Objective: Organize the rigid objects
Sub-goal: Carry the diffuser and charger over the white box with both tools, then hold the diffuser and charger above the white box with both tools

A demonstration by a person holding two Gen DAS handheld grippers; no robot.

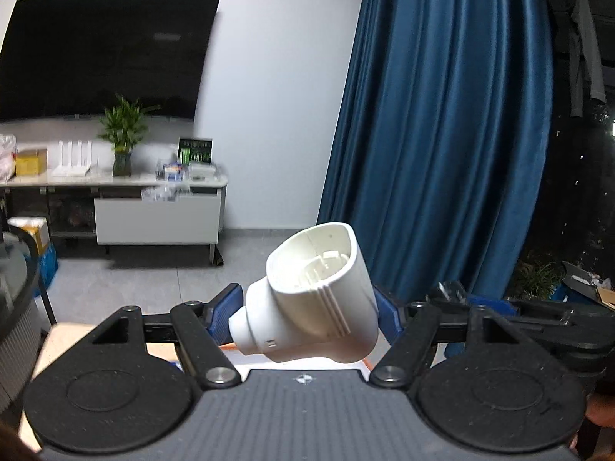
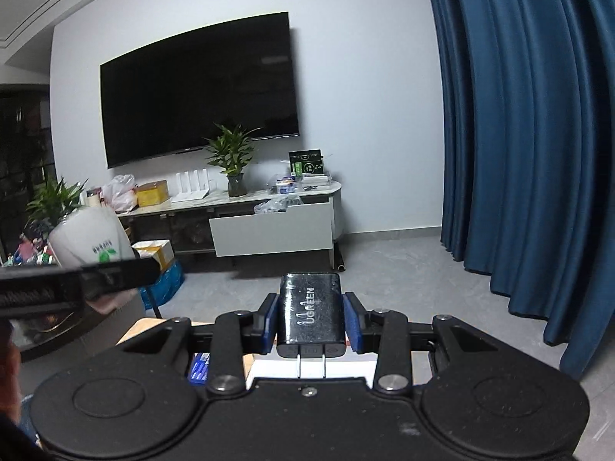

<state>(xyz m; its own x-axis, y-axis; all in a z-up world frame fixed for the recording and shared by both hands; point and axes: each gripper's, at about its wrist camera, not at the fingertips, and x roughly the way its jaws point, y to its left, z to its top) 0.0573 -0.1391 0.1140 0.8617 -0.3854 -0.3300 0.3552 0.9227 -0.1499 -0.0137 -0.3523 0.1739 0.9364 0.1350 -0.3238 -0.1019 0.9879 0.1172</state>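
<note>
Both jaws grasp loads: left gripper (image 1: 307,313) a white plug housing (image 1: 319,299), right gripper (image 2: 310,320) a black charger (image 2: 310,313).

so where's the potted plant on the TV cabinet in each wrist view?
Left wrist: potted plant at left of frame, on the cabinet under the TV's lower right corner, well left of the white plastic part in the left claw.
Right wrist: potted plant near centre, above the black charger in the right claw.
Shared landmark: the blue curtain, right of the cabinet in both.
</note>
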